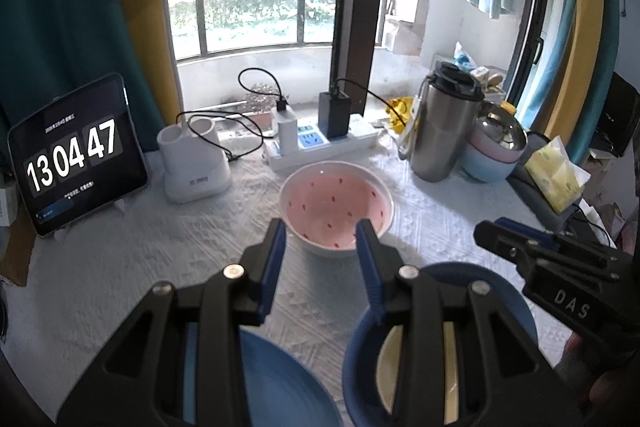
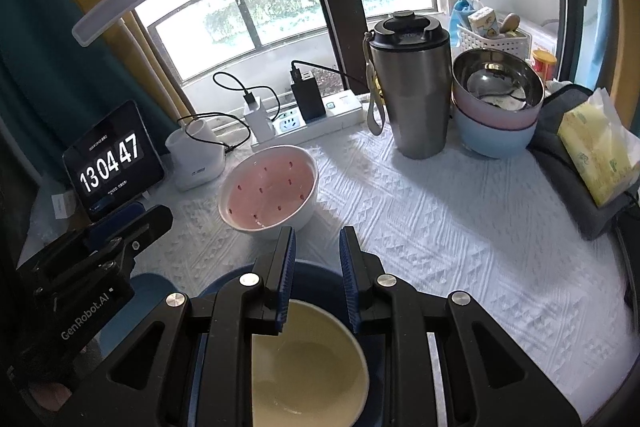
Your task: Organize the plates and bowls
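Observation:
A white bowl with a pink, seed-dotted inside point(image 1: 336, 207) point(image 2: 268, 191) stands on the white tablecloth just beyond both grippers. My left gripper point(image 1: 321, 231) hovers in front of it, open, with nothing between its blue pads. Under it lie a blue plate point(image 1: 276, 379) point(image 2: 148, 287) on the left and a blue bowl with a cream inside point(image 1: 360, 343) point(image 2: 308, 379) on the right. My right gripper point(image 2: 318, 235) hangs over that blue bowl, jaws narrowly apart and holding nothing. Each gripper shows in the other's view: the right gripper point(image 1: 492, 233), the left gripper point(image 2: 156, 217).
A tablet clock point(image 1: 76, 155) and a white lamp base point(image 1: 196, 163) stand at the back left. A power strip point(image 1: 320, 147) with chargers lies along the window. A steel tumbler point(image 2: 412, 95), stacked pastel bowls with a steel bowl inside point(image 2: 496, 107), a tissue pack point(image 2: 596, 155) and a grey bag point(image 2: 568, 195) are at the right.

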{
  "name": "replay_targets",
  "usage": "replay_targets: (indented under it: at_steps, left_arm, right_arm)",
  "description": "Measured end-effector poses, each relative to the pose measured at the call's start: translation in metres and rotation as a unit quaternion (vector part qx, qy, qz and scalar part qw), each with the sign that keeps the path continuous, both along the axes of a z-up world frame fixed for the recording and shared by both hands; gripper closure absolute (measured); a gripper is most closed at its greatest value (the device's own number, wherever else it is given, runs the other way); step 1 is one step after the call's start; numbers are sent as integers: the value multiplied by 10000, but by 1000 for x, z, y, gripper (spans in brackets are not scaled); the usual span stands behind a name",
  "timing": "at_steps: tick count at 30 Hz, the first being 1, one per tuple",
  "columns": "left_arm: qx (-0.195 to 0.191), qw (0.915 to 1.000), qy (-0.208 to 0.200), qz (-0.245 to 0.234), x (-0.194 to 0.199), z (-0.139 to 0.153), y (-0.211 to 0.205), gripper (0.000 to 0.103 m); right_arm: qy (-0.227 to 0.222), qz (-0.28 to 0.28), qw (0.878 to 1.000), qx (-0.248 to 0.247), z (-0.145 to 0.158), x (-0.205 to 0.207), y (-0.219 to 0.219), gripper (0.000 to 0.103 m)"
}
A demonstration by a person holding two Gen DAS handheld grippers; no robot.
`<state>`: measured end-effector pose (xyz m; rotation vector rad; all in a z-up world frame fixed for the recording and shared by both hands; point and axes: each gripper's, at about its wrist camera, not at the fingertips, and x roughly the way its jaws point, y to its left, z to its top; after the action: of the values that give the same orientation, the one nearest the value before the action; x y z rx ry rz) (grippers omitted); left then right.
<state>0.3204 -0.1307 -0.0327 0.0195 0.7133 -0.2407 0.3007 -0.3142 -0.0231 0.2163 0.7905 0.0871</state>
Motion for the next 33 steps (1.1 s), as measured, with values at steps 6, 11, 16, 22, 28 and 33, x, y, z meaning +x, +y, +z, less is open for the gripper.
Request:
replay_targets:
  at_steps: [6,11,16,22,28,33]
  left_arm:
    - [13,10000,47,73,13,-6,1,65]
    - [33,9999,90,97,23,-12,1,65]
    - [46,9999,114,121,32,-16,2,65]
    - [31,9996,199,222,47,-24,6,65]
    - [34,9990,351,273,59,-34,6,65]
    - [51,9987,439,254,69,-39,3,65]
  right_arm:
    - [5,6,10000,-74,-1,13,-3,79]
    - [35,5,10000,-76,-5,22,-4,79]
    - [32,-8,10000,-57,-4,35,-5,79]
    - [106,128,9997,-169,-4,55,-5,78]
    - [248,331,9987,-292,-7,73,-10,78]
    - [385,410,9969,-544,-18,90,-8,78]
